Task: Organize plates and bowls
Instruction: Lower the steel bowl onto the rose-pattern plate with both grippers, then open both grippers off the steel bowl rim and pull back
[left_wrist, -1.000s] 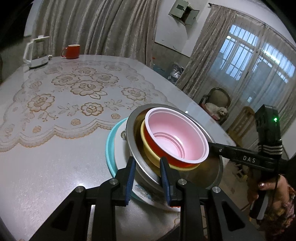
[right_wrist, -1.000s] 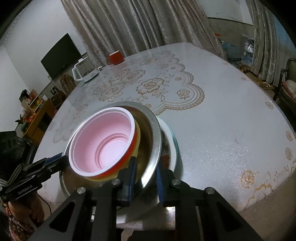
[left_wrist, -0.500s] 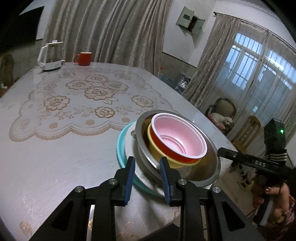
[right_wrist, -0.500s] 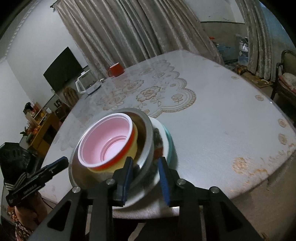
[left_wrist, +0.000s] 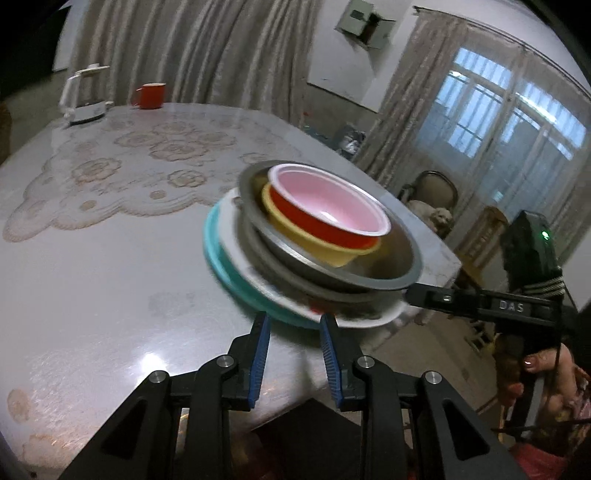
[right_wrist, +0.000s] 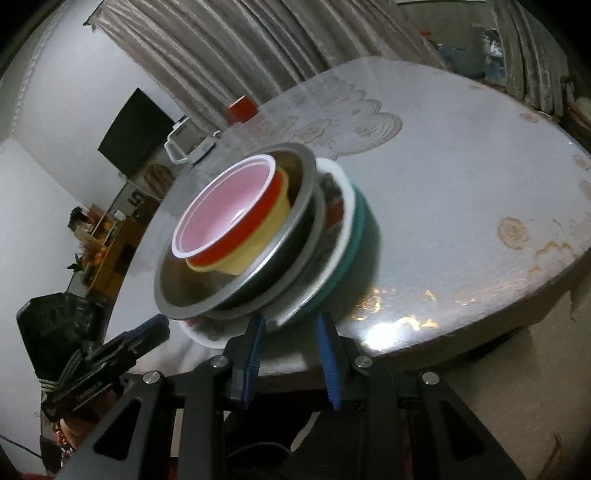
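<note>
Since half a second before, both grippers had pulled back from the stack of dishes, which now sat just ahead of their fingertips instead of between them, and both views had tilted.

From the left wrist view, going left to right: a white kettle (left_wrist: 84, 96) and a red mug (left_wrist: 149, 96) stood at the far edge of the surface (left_wrist: 110, 258), which wore a lace-patterned cloth. The left gripper (left_wrist: 294, 345) hung near the surface's near edge with its jaws parted and nothing between them. Just beyond it lay the stack. At the bottom was a teal plate (left_wrist: 225, 266), on it a white plate (left_wrist: 369, 320), and on that a steel bowl (left_wrist: 332, 273); whether one steel bowl or two were nested there could not be told through the blur. Inside the steel bowl sat a yellow bowl (left_wrist: 314, 243), and inside that a red bowl (left_wrist: 325, 214) with a pink interior, holding nothing. To the right, the right gripper (left_wrist: 417, 295) reached toward the stack's rim, held by a hand (left_wrist: 543, 373).

From the right wrist view, the left gripper (right_wrist: 147, 332) showed at lower left, the stack leaned in the middle with the red bowl (right_wrist: 236, 210) uppermost, and the right gripper (right_wrist: 290, 345) had its jaws spread and free just before the white plate (right_wrist: 343, 221).
</note>
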